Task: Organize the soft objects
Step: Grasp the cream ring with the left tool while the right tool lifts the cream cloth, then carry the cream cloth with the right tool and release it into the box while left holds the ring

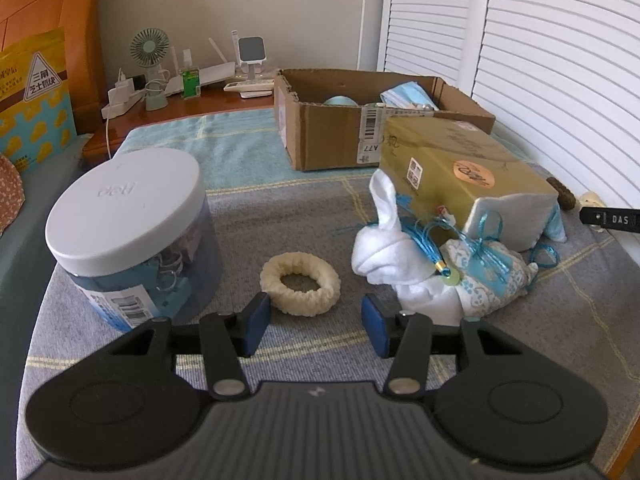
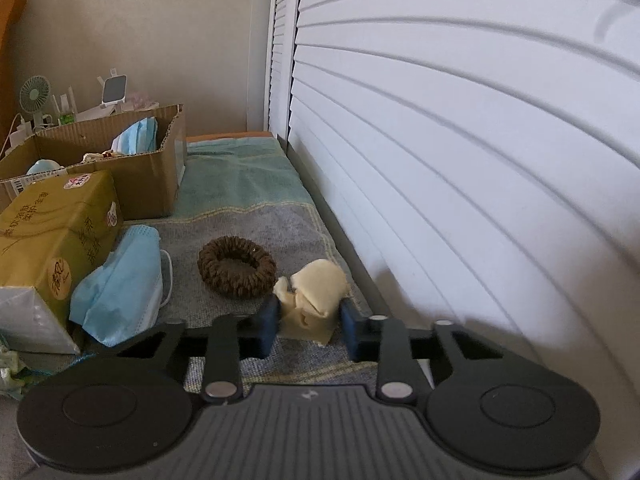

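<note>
Your right gripper [image 2: 308,322] is pinched on the cream cloth bundle [image 2: 316,292], both pads against its sides, down on the gray mat [image 2: 248,220] close to the shutter wall. Your left gripper [image 1: 316,314] hangs part open with nothing between its pads, just short of the cream scrunchie [image 1: 301,289].

The cardboard box [image 2: 152,184] already holds a blue face mask [image 2: 136,136] and a pale blue round thing, so sorting looks begun, not done. Left on the mat: brown scrunchie [image 2: 236,268] just beyond the bundle, loose mask [image 2: 120,280] against the gold tissue box [image 2: 52,232], white cloth rabbit [image 1: 384,248], ribboned sachet [image 1: 488,280], small cushion [image 1: 516,220]. I'd judge most of the job remains. The lidded jar [image 1: 132,240] isn't soft; leave it.
</note>
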{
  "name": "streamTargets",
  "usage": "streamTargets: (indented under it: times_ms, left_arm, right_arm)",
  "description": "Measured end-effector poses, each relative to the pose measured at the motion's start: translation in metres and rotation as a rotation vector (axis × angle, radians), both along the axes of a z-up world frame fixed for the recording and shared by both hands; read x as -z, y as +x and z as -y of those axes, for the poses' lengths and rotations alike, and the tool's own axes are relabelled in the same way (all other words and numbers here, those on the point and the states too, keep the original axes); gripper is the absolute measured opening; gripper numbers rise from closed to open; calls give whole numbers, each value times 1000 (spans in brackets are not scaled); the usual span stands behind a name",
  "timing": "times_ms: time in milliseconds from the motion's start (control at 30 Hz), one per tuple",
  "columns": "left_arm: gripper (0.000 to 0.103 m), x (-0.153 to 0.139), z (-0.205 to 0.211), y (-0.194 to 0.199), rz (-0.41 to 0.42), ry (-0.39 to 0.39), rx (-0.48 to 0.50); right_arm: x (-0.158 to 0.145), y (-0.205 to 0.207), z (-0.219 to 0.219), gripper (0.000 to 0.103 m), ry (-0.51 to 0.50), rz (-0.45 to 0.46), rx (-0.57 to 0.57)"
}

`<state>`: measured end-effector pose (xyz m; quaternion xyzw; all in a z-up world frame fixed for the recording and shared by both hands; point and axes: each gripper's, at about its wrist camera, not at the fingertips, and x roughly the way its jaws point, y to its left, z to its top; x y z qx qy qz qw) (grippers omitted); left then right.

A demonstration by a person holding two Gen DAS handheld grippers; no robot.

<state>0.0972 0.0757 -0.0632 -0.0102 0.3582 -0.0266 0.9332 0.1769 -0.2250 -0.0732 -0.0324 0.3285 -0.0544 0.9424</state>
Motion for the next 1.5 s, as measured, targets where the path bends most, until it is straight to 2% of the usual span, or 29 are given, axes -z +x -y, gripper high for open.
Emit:
streamTargets:
  times_ms: [133,233,333,433,500,700,800,867,967,1033,1100,1167,1300,1500]
  left_arm:
    - [50,0,0,0,-1,-3,-2]
    - [50,0,-2,0,-1,0,-13]
    - [53,1,-3,2,4,6,-18]
    - [56,2,-3,4,11,15,-29]
    - [56,2,-4,6,16,16,-36]
    - [56,4,-2,11,33,18,-45]
    - [55,4,-2,13,38,16,-49]
    - [54,4,-1,13,40,17,-49]
    - [48,3,0,13,35,13,-47]
    - [42,2,0,13,30,12,-45]
    - [38,0,0,13,24,14,-42]
    - [35,0,0,12,20,14,-35]
    - [31,-3,0,11,15,25,-15]
    - [30,-17,-1,7,22,51,46]
  right_arm:
    - [-7,-11,-2,32,16,6,-29]
    - [-13,-22,-2,33,65,3,-78]
    - [-11,-28,-6,42,63,2,-93]
    - [-3,-25,-8,45,55,-13,-75]
    - [2,-23,-5,51,67,-22,-66]
    - [6,-25,-4,60,66,2,-74]
    - [8,-24,-2,69,67,13,-65]
    - [7,-24,1,70,93,15,-67]
    - [7,-25,0,68,88,13,-72]
    - [6,-25,-2,60,80,13,-79]
    - [5,-25,-4,45,76,10,-87]
    - [3,-26,-5,40,84,4,-96]
    - [-5,-29,-9,36,69,13,-108]
    - [-21,-36,-12,35,55,23,-149]
